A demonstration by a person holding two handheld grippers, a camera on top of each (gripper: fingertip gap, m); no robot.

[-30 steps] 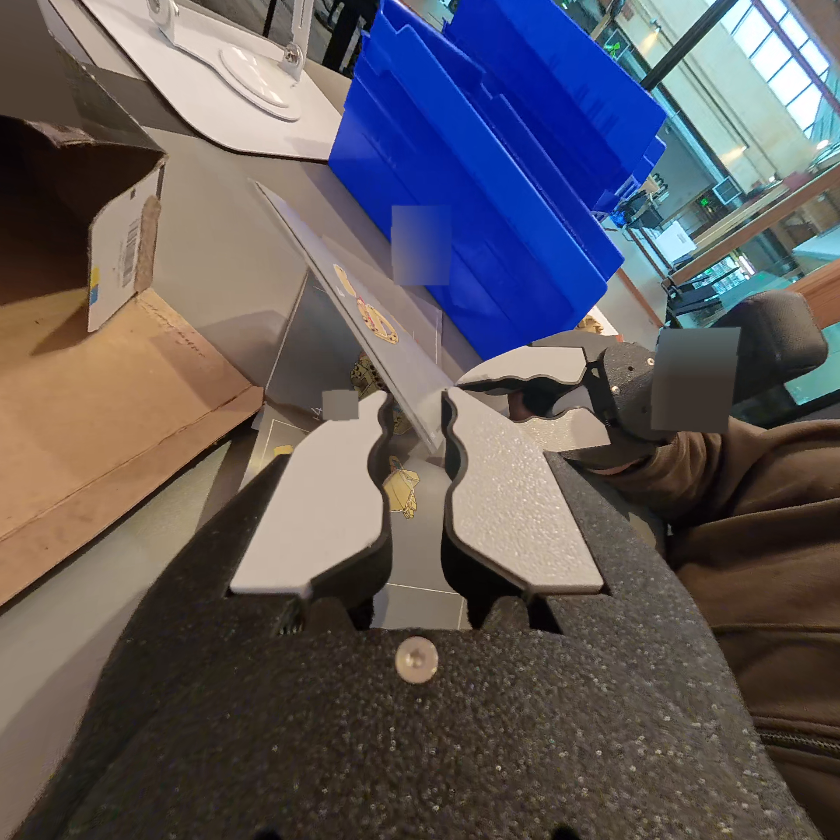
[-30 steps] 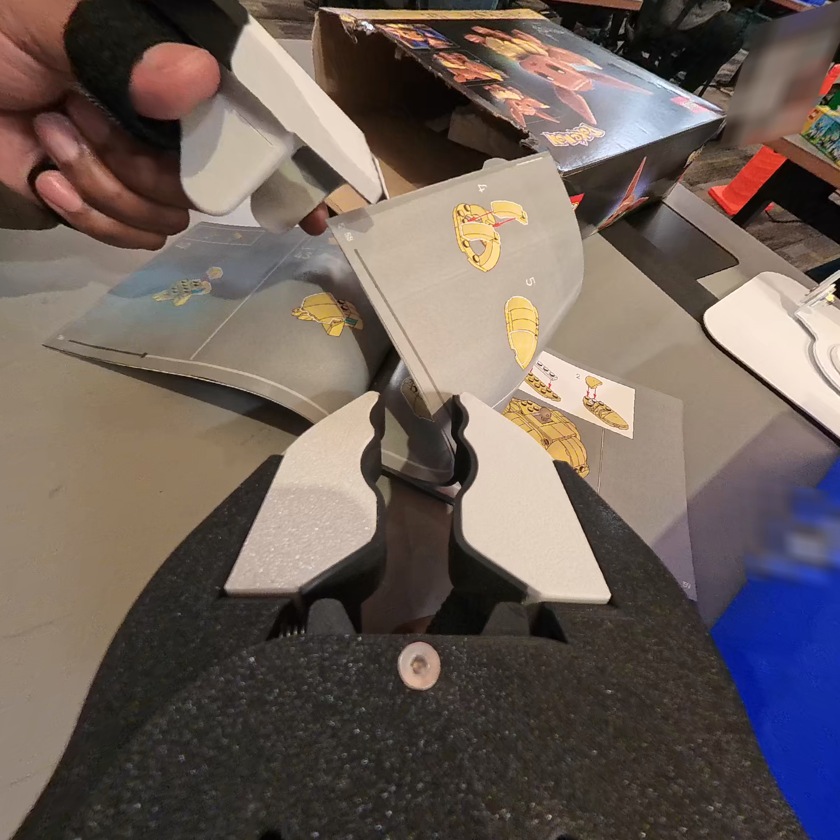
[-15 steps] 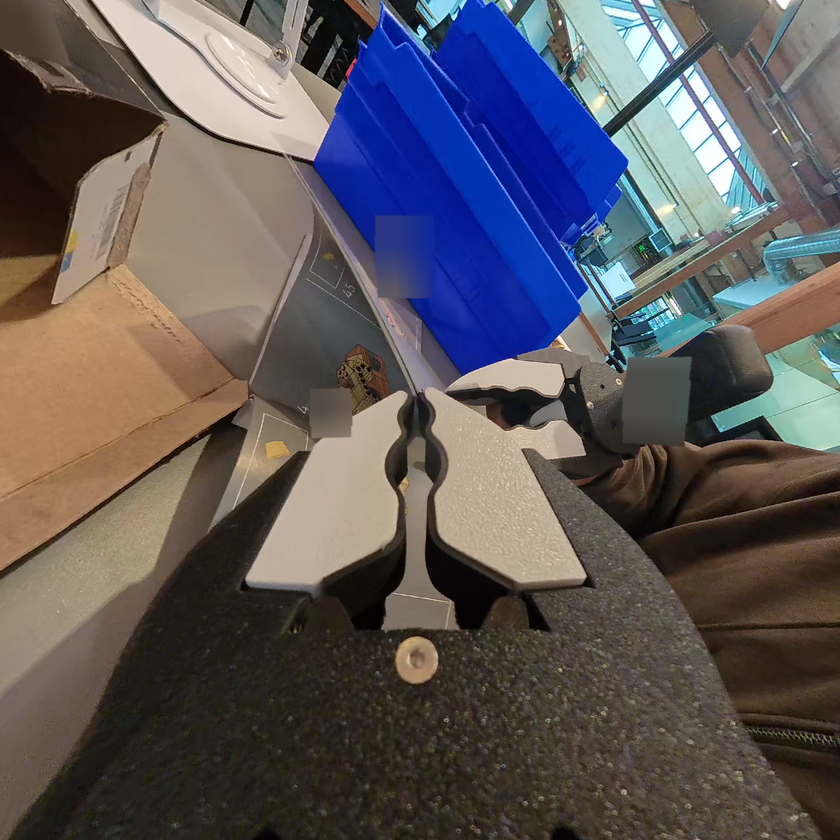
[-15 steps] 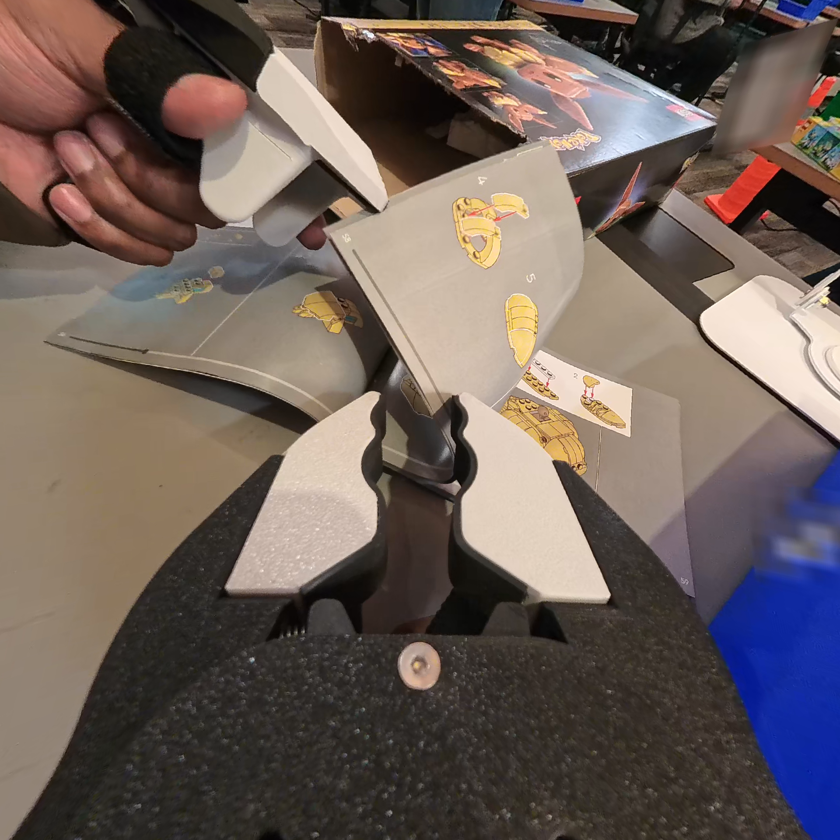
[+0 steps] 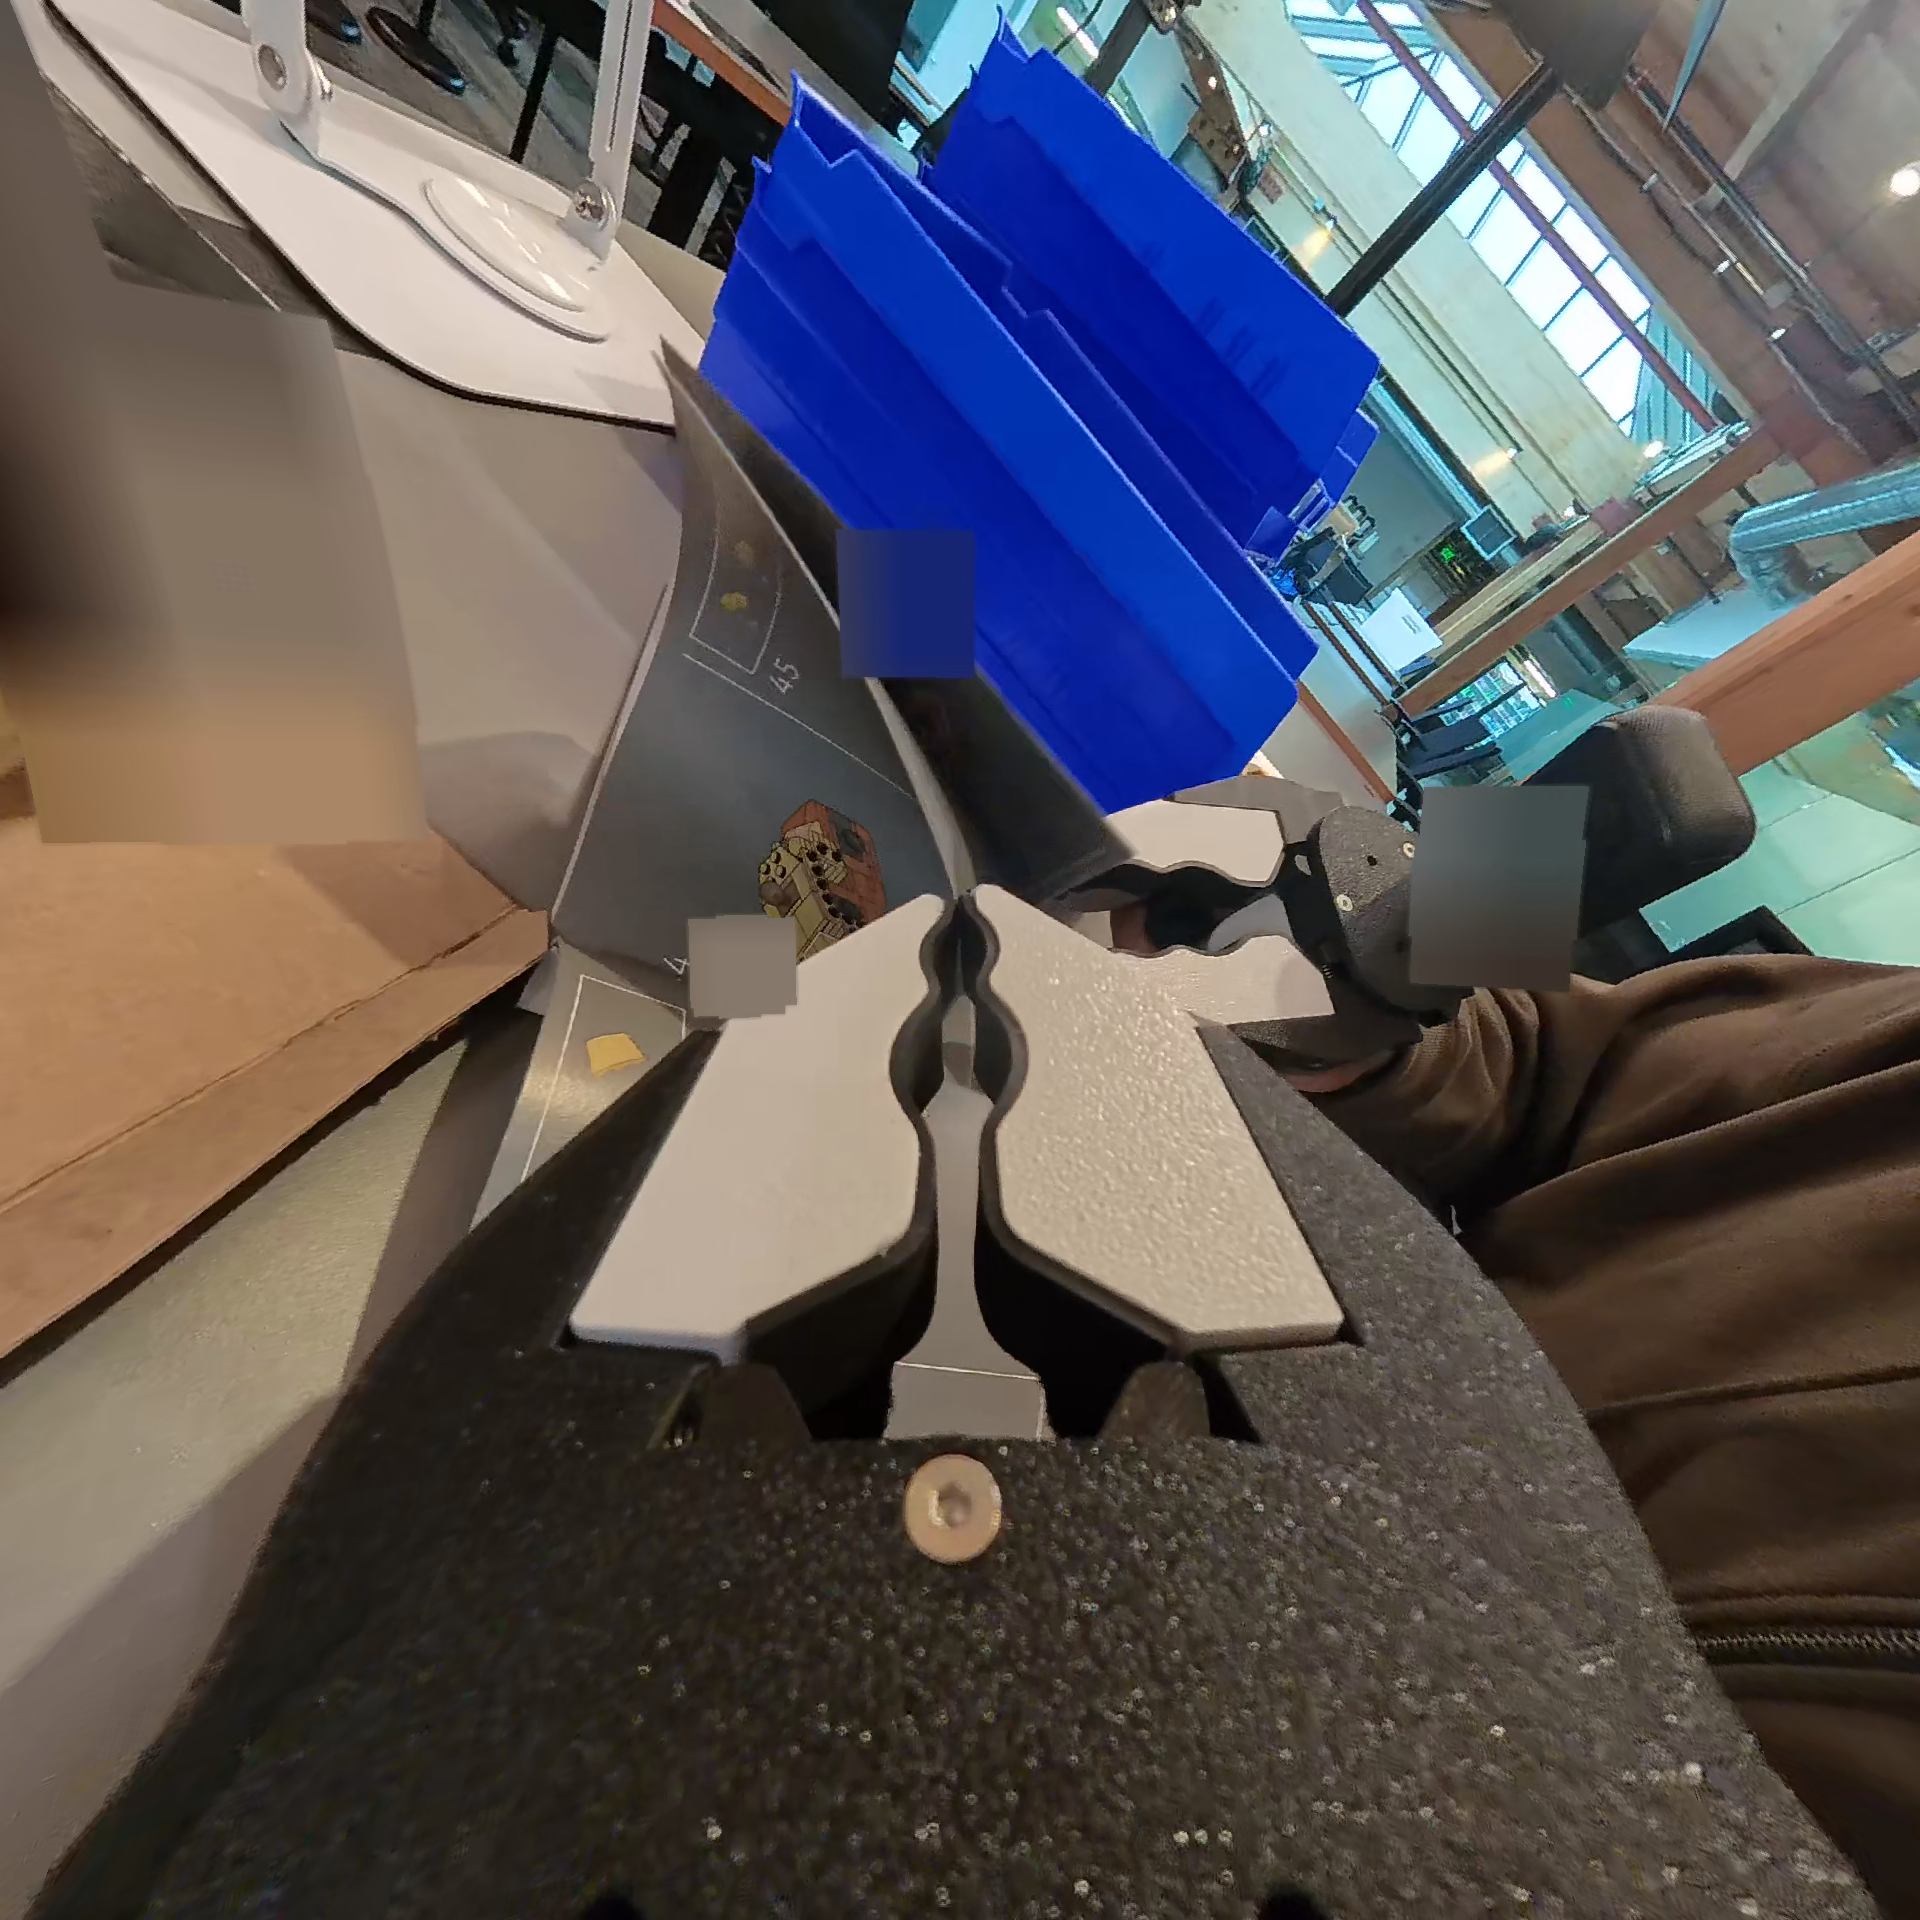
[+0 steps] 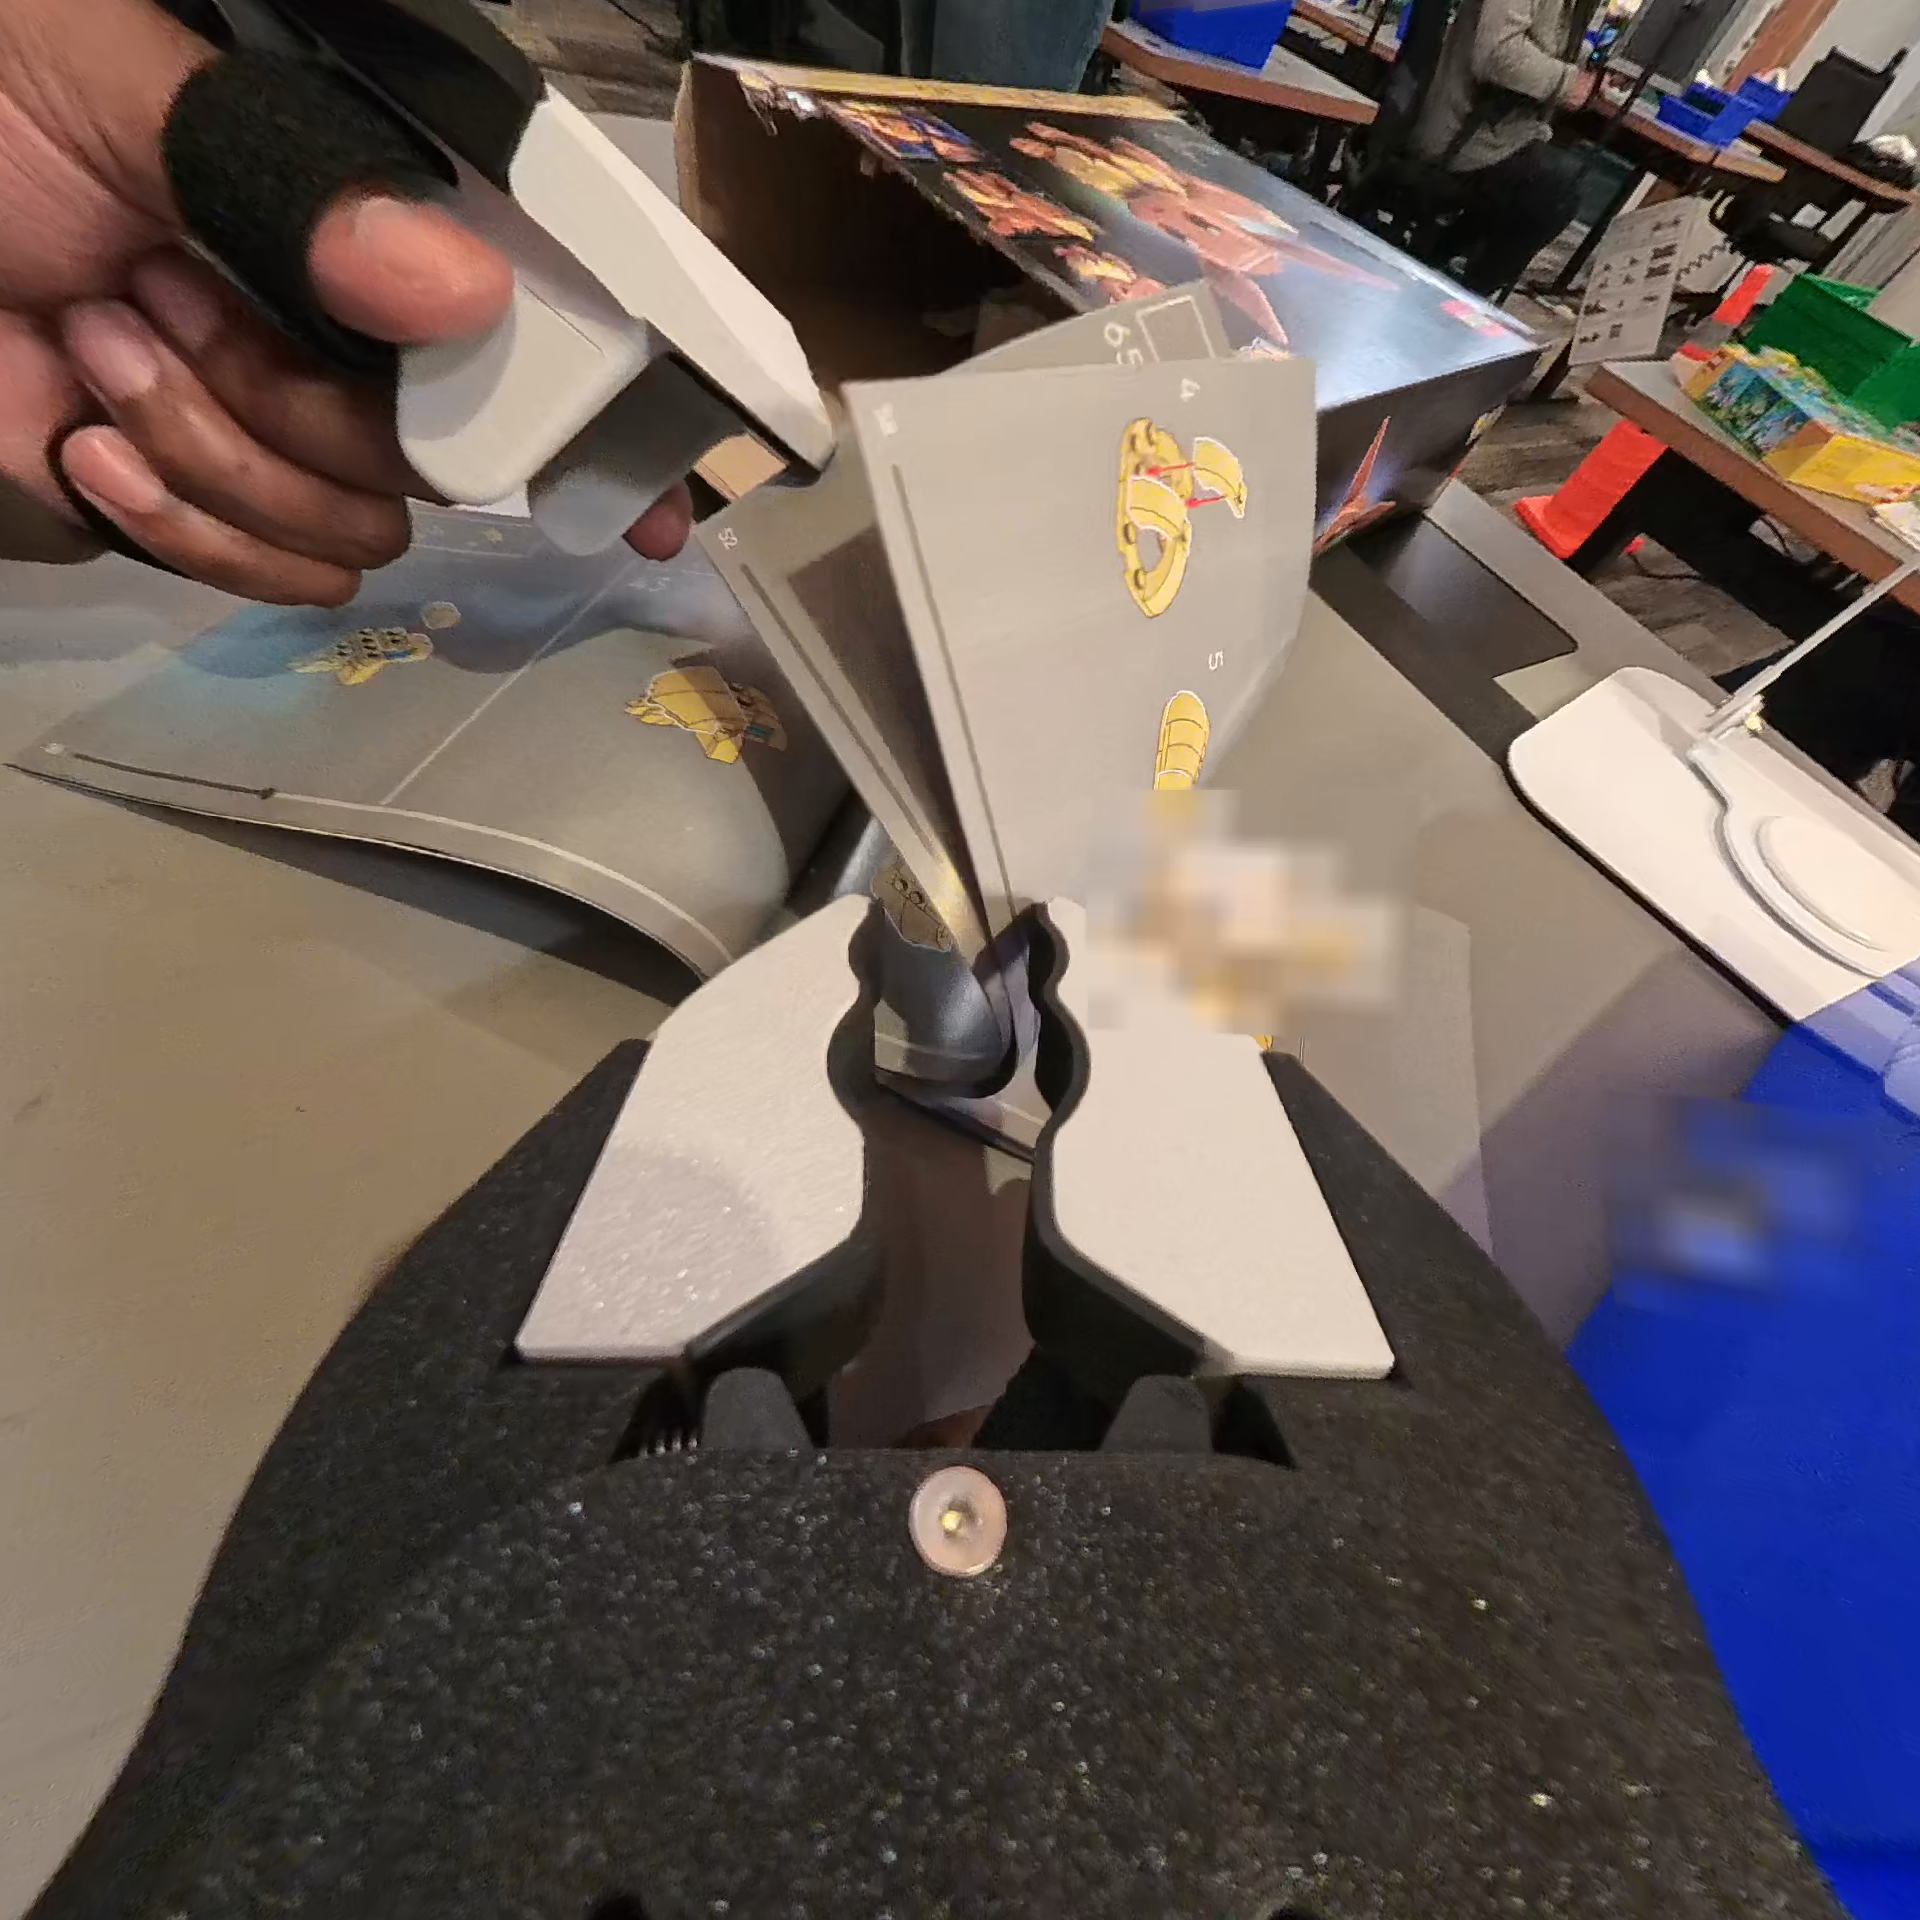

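A grey, glossy instruction booklet (image 6: 582,769) with yellow brick drawings lies open on the grey table (image 6: 260,1091), its spine running away from the right wrist camera. Several pages (image 6: 1049,582) are stood nearly upright and fanned. The upper corner of a page is pinched between the closed fingers of the left gripper (image 6: 821,457), gripped from the left in a bare hand (image 6: 208,343). The right gripper (image 6: 956,987) is held partly open astride the curled page bases; whether its pads press them cannot be told.
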